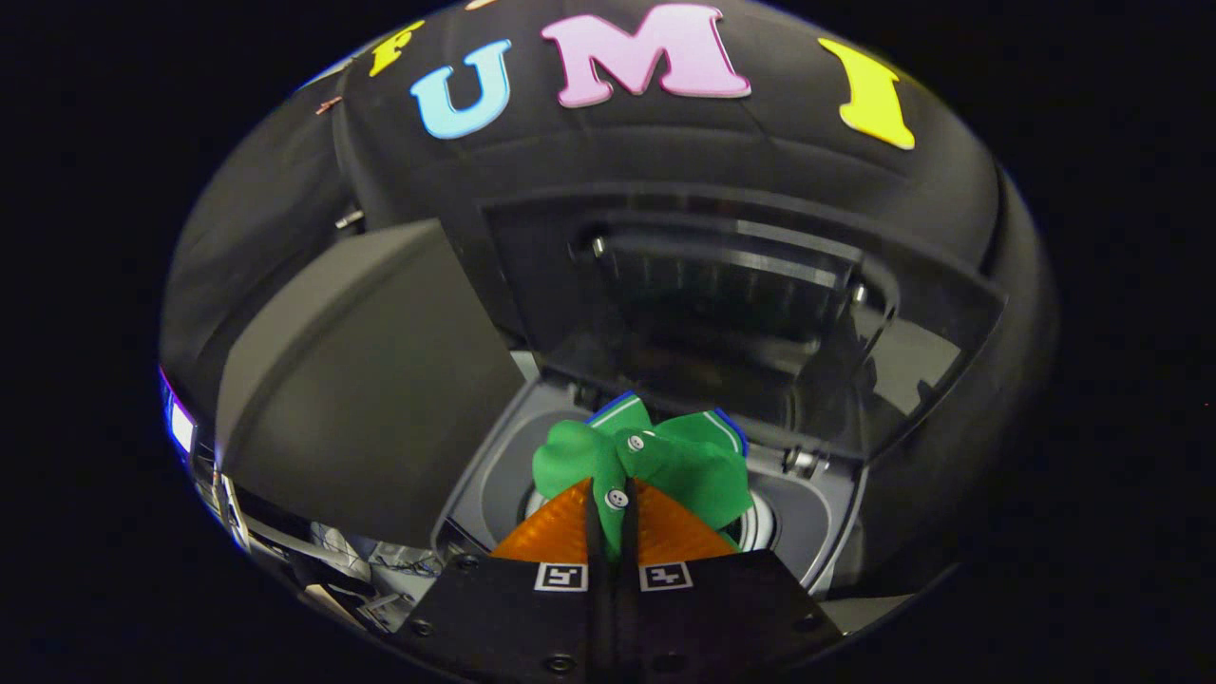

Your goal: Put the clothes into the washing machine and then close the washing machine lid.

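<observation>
Green cloth of the garment (665, 465) sits clamped between the fingers (570, 527), apparently hanging over the washing machine (826, 508) opening, its lid (741, 313) raised beyond.

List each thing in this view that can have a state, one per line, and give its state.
Green garment: bunched, pinched between the jaws, hanging over the drum opening.
Gripper: shut on the green garment.
Washing machine lid: raised, standing open behind the opening.
Washing machine: open at the top; what lies in the drum is hidden by the garment.
</observation>
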`<move>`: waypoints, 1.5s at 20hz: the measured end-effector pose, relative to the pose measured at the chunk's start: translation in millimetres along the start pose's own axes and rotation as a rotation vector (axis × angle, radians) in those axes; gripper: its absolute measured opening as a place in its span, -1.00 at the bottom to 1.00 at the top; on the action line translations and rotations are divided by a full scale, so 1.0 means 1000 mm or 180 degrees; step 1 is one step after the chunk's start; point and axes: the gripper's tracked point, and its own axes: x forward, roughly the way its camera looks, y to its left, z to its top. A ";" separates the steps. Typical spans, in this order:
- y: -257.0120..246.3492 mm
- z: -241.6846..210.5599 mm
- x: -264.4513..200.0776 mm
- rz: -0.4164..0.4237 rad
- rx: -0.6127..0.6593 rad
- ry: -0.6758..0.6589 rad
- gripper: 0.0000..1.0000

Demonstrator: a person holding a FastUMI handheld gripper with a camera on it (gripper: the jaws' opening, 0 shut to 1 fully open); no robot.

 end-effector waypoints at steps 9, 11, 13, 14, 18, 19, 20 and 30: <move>-0.042 -0.070 0.053 -0.0488 0.0123 0.0449 -0.84; -0.038 -0.079 0.056 -0.0428 0.0143 0.0516 -0.76; -0.034 -0.080 0.061 -0.0363 0.0142 0.0511 -0.58; -0.035 -0.068 0.051 -0.0401 0.0095 0.0422 -0.50; -0.023 -0.037 0.042 -0.0262 0.0130 0.0064 0.41; -0.018 -0.027 0.021 -0.0181 0.0179 0.0005 0.70; -0.020 -0.028 0.032 -0.0179 0.0190 -0.0026 0.98; -0.049 -0.030 -0.012 -0.0255 0.0492 -0.0212 0.98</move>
